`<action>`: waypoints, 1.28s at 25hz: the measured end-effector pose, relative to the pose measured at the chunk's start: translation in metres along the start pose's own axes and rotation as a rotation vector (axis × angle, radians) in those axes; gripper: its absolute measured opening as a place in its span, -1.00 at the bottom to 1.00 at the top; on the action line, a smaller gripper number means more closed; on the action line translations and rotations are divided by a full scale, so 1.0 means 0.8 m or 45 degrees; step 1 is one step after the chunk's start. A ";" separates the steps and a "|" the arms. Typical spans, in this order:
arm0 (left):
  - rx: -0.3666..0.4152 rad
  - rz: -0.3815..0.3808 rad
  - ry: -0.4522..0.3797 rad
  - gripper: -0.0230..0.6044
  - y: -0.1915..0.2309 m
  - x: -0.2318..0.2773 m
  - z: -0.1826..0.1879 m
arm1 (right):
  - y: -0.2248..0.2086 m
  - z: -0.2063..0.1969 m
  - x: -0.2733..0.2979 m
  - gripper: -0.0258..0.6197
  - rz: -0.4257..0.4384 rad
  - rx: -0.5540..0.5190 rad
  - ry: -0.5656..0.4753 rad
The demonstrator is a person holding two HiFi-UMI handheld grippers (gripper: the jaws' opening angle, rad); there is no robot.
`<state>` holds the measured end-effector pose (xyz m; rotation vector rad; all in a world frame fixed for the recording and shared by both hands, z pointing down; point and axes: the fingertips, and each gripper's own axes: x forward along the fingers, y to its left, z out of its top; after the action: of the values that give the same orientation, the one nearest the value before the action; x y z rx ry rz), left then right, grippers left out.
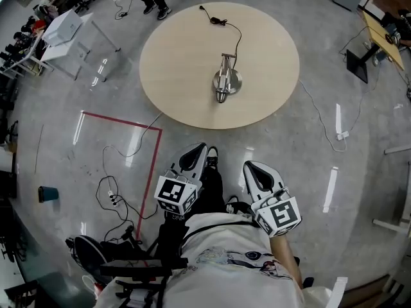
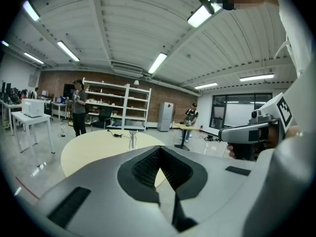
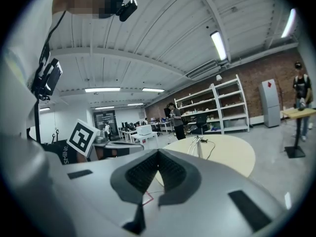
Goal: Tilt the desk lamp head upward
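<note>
Left gripper is clamped shut on nothing, the lamp sits mid-table well away from both, and the right gripper is closed and empty too, so going in like that probably just shoves the lamp or tips it.

silver desk lamp upright near centre of round table, black cord trailing away.

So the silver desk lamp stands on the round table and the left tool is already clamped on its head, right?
Not quite. The desk lamp does stand on the round table, but the left tool is shut on nothing, well short of the table, as the head view shows.
</note>
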<state>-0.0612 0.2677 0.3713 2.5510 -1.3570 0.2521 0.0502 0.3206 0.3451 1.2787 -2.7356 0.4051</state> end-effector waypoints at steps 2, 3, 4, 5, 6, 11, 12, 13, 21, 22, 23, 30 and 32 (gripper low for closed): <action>0.000 -0.012 0.005 -0.92 0.026 0.025 0.005 | -0.012 0.002 0.027 -0.91 -0.010 0.007 0.014; 0.005 -0.017 0.007 -0.92 0.040 0.039 0.008 | -0.019 0.004 0.041 -0.91 -0.013 0.007 0.017; 0.012 -0.022 0.009 -0.92 0.056 0.054 0.012 | -0.026 0.008 0.056 -0.91 -0.013 0.004 0.019; 0.021 -0.026 0.011 -0.92 0.074 0.071 0.017 | -0.034 0.014 0.073 -0.91 -0.012 -0.004 0.021; 0.029 -0.031 0.015 -0.92 0.092 0.088 0.022 | -0.043 0.020 0.090 -0.91 -0.011 -0.013 0.023; 0.028 -0.059 0.057 -0.92 0.179 0.164 0.037 | -0.085 0.047 0.174 -0.91 -0.034 -0.031 0.053; 0.024 -0.068 0.071 -0.92 0.193 0.178 0.036 | -0.093 0.050 0.189 -0.91 -0.042 -0.029 0.060; 0.024 -0.079 0.088 -0.92 0.205 0.191 0.032 | -0.100 0.053 0.204 -0.91 -0.052 -0.025 0.068; 0.062 -0.255 0.294 -0.92 0.271 0.297 -0.047 | -0.130 0.055 0.286 -0.91 -0.083 -0.033 0.182; 0.073 -0.282 0.325 -0.92 0.274 0.309 -0.060 | -0.134 0.052 0.291 -0.91 -0.090 -0.029 0.198; 0.083 -0.307 0.354 -0.92 0.277 0.321 -0.074 | -0.139 0.049 0.295 -0.91 -0.095 -0.027 0.211; 0.137 -0.410 0.526 -0.92 0.279 0.387 -0.157 | -0.173 0.033 0.310 -0.91 -0.090 -0.014 0.283; 0.135 -0.406 0.553 -0.92 0.276 0.402 -0.171 | -0.183 0.028 0.312 -0.91 -0.065 -0.017 0.299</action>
<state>-0.0723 -0.0658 0.6151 2.5424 -0.7873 0.7779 0.0018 0.0402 0.4017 1.2100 -2.5023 0.4966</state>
